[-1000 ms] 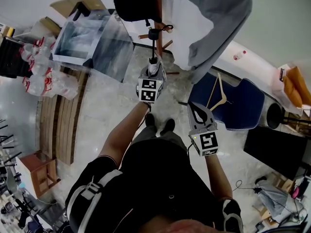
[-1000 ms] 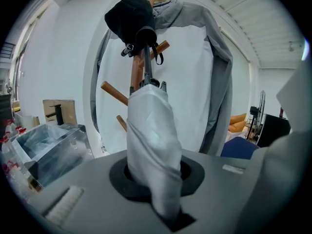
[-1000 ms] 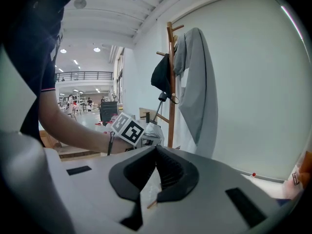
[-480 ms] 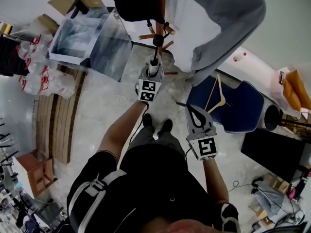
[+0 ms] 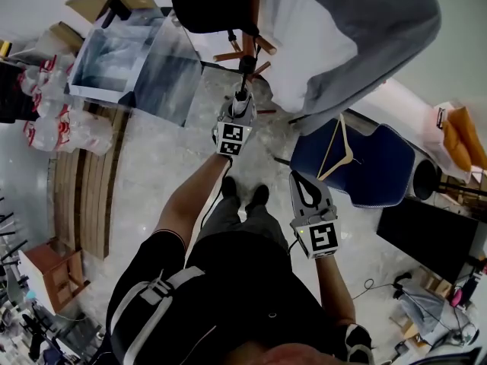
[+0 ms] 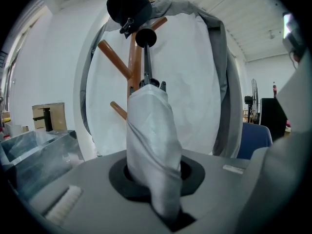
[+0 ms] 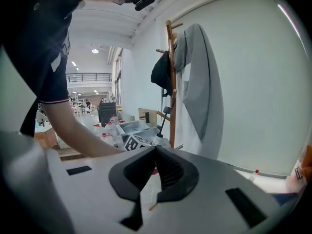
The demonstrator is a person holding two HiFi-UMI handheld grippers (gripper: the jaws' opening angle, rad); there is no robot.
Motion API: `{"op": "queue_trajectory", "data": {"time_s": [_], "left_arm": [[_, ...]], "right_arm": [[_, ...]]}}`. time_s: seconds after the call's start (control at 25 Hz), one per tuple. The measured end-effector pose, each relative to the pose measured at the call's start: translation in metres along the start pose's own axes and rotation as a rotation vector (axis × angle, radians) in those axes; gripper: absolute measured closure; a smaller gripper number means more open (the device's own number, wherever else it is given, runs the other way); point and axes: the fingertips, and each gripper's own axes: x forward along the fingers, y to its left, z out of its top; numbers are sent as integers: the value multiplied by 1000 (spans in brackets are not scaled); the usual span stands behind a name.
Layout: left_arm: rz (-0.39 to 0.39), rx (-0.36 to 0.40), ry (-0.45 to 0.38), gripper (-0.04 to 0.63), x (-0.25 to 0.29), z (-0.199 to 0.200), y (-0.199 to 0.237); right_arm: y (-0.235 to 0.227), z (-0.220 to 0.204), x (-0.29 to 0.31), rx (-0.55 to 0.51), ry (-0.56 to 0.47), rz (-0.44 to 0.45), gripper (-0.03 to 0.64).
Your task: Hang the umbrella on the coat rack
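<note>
The folded umbrella (image 6: 151,140) is being pinched by the left gripper (image 5: 238,112), its knob raised beside the coat rack (image 6: 132,62) for hooking. The right gripper (image 5: 303,179), pressed together and empty, is being held clear of the coat rack.

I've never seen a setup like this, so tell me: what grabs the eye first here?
The left gripper clamps a furled white umbrella, its black knob raised toward a wooden coat rack draped with a grey coat and black cap. Right of it, a wooden hanger lies on a blue chair.
</note>
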Motion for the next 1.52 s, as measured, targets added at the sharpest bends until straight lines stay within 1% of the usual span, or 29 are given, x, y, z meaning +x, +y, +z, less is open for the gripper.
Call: {"op": "queue_trajectory", "data": {"time_s": [0.28,0.52,0.76,1.0,1.12,1.28,1.4,1.52], "left_arm": [[14,12,-25,545,21,-2,11],[27,4,-31,540,34,-4,19],[38,12,-55,538,48,-6,25],[54,41,-71,526,54,-7,28],[63,70,-85,519,56,-5,30],[56,93,-97,517,58,-4,30],[50,97,-105,514,58,-4,29],[42,101,-106,498,57,-4,28]], "right_arm": [[1,-4,7,3,-5,-8,615],[2,3,14,15,-23,-5,615],[3,-1,17,8,-8,-2,615],[4,-5,17,16,7,-1,615],[3,-9,16,20,17,-4,615],[6,-14,17,22,22,-1,615],[6,-17,16,18,31,2,615],[5,-19,15,16,34,2,615]]}}
